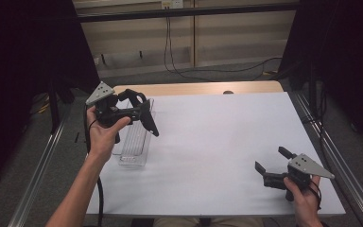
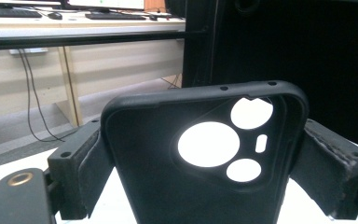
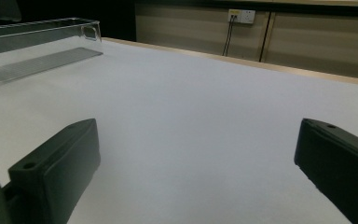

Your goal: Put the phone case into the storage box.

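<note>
Left gripper (image 1: pixel 139 111) jaws clamped on black rubber phone case (image 2: pixel 200 154) above clear plastic tray (image 1: pixel 134 144) near bench's left edge; right gripper (image 1: pixel 273 165) jaws apart.

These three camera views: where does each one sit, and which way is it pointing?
High view: above the person's side, looking forward and down on the white table; forearms, hands and both tongs show.
Left gripper view: rides the left tongs, looking along their jaws clamped on a black phone case.
Right gripper view: rides the right tongs, open jaws low over the table.
Shared: the clear plastic tray, also in the right gripper view.
</note>
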{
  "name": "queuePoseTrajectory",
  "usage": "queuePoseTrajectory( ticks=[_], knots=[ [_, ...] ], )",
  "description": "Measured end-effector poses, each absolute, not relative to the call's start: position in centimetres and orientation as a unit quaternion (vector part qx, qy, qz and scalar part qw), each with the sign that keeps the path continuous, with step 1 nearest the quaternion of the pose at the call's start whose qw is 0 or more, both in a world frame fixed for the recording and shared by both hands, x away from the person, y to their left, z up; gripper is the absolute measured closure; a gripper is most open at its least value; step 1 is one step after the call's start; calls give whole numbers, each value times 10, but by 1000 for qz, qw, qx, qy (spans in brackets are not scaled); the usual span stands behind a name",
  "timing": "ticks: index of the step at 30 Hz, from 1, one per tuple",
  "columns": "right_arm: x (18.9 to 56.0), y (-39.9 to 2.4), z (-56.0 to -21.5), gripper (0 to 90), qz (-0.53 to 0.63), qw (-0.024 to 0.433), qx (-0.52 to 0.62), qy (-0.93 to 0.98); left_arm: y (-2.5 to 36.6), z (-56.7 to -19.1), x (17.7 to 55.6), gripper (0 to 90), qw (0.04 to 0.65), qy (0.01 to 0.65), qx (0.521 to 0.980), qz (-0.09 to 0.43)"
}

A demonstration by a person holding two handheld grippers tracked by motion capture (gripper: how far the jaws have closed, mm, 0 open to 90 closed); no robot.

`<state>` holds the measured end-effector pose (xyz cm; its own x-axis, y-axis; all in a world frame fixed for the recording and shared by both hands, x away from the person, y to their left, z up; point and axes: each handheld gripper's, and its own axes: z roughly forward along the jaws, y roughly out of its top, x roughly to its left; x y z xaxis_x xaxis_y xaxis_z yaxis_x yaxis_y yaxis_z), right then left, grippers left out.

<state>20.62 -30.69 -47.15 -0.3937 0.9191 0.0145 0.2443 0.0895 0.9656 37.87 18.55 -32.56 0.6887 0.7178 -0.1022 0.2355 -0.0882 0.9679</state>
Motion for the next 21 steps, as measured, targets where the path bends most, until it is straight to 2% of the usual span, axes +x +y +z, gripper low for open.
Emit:
queuePoseTrajectory(
  ticks=[21],
  knots=[
    [207, -307, -472, 0, 510, 330, 438, 663, 207, -322, 406, 130, 555, 367, 711, 229]
  ],
)
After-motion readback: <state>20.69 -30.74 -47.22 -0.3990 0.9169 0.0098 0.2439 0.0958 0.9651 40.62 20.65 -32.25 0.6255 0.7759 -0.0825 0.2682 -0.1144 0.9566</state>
